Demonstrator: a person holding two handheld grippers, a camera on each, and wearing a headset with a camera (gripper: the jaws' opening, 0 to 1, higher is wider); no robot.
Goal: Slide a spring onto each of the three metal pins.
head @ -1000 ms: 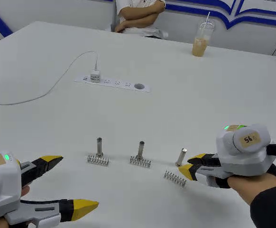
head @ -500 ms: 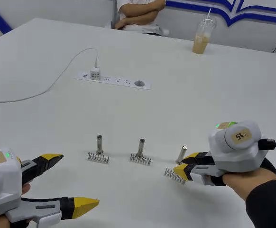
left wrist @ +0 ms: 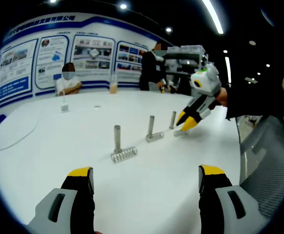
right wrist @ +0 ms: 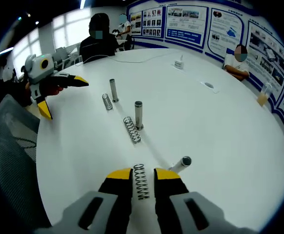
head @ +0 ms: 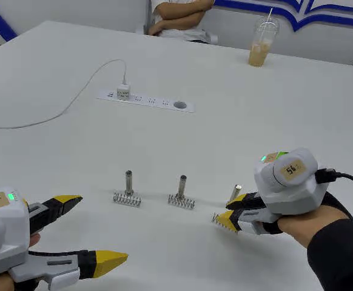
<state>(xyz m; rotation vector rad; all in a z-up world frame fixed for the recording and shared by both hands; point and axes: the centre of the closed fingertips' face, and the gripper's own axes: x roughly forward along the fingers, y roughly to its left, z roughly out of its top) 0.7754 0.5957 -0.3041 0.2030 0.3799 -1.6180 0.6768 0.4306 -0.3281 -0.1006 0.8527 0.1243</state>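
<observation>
Three metal pins stand in a row on the white table (head: 237,127): left pin (head: 128,179), middle pin (head: 182,183) and right pin (head: 235,193), which leans. A spring lies in front of each: left spring (head: 127,199), middle spring (head: 181,202), right spring (head: 218,218). My right gripper (head: 228,219) is low at the right spring. In the right gripper view that spring (right wrist: 141,181) lies between the narrowly open jaws of the gripper (right wrist: 143,175), beside the pin (right wrist: 180,165). My left gripper (head: 91,230) hovers wide open at the near left, holding nothing (left wrist: 146,171).
A white power strip (head: 146,103) with a charger (head: 123,93) and a cable (head: 55,115) lies further back. An iced drink cup (head: 261,45) stands at the far right. A person (head: 179,18) sits at the far edge with arms folded.
My right gripper has moved left and down, so its jaws now straddle the right spring. The left gripper has stayed put and open.
</observation>
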